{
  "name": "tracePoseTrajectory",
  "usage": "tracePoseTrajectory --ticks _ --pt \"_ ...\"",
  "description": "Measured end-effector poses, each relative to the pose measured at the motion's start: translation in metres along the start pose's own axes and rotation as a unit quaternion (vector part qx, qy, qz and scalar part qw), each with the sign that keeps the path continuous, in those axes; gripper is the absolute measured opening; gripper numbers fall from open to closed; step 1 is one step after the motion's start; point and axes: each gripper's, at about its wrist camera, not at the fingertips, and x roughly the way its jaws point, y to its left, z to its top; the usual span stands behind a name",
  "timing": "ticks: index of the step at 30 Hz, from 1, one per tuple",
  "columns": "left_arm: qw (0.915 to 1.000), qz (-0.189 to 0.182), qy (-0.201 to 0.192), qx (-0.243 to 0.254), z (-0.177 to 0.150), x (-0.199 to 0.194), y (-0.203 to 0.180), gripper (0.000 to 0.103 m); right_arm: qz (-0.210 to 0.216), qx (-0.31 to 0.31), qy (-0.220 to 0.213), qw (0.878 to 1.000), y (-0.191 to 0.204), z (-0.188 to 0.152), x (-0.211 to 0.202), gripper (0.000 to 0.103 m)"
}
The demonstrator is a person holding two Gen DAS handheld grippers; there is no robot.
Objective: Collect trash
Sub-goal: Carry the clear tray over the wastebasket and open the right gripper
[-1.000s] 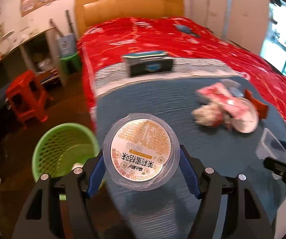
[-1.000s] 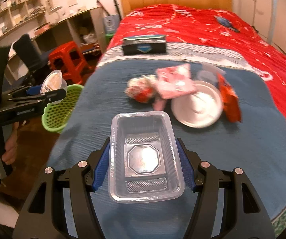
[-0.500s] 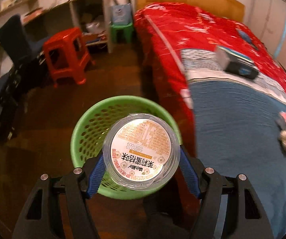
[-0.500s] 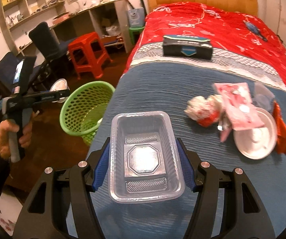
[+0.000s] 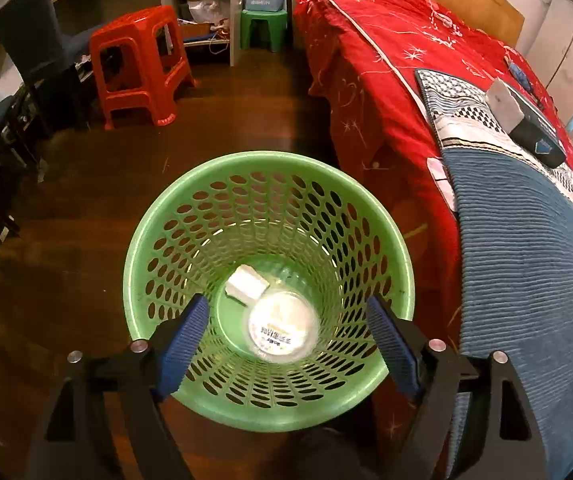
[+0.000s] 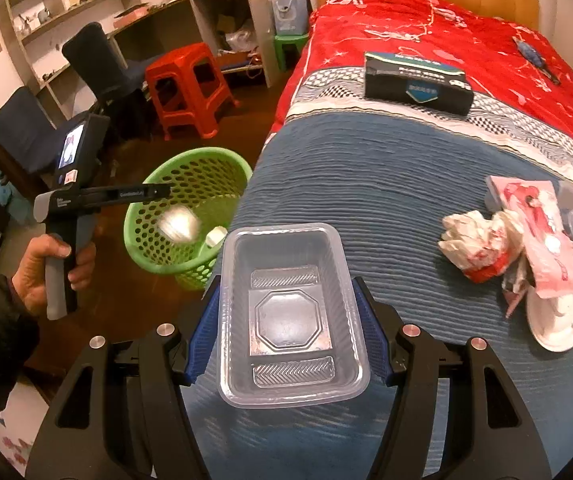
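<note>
Bedroom setup: dark wood floor (image 5: 86, 280), a bed (image 6: 426, 28) with a red cover and a blue ribbed blanket (image 6: 366, 184) laid over it, a red stool (image 5: 138, 64) and a small green stool (image 5: 264, 28) back by the shelves; your green mesh basket (image 5: 386, 240) stands on the floor just beside the bed. Your left hand-held gripper (image 5: 286, 344) hangs right over the basket, pointing down into it; its jaws are opening, nothing between the blue pads; the round lidded cup (image 5: 284, 328) is down inside the basket, looks blurry, next to a small white piece (image 5: 246, 289) at the bottom. From the right wrist view you can see your left hand (image 6: 52, 268) wrapped round that gripper's handle. Your right hand-held gripper (image 6: 288, 322) is clamped on the clear rectangular plastic tray (image 6: 290, 312), pads pressing both long sides, held above the blanket. More trash still sits on the blanket to the right: crumpled wrapper (image 6: 476, 246), pink packet (image 6: 538, 236), white plate (image 6: 562, 320); a dark box (image 6: 418, 84) lies further up the bed.
</note>
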Motion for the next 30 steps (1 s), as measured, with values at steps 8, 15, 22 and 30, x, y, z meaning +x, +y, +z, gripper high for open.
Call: tracePoseTrajectory --ticks 8,15,22,30 --pt "0.9996 -0.001 -0.013 -0.025 -0.01 -0.021 0.026 0.078 0.017 -0.017 0.005 1.0 0.018 0.015 0.017 0.062" --pt "0.998 0.006 -0.038 -0.051 -0.023 -0.051 0.053 0.078 0.048 -0.03 0.012 0.998 0.047 0.041 0.044 0.062" --pt "0.996 0.009 -0.053 -0.072 -0.034 -0.069 0.077 0.078 0.062 -0.05 0.019 0.997 0.08 0.06 0.072 0.062" --pt "0.9946 0.015 -0.064 -0.081 -0.04 -0.071 0.094 0.078 0.063 -0.06 0.034 0.996 0.093 0.066 0.093 0.062"
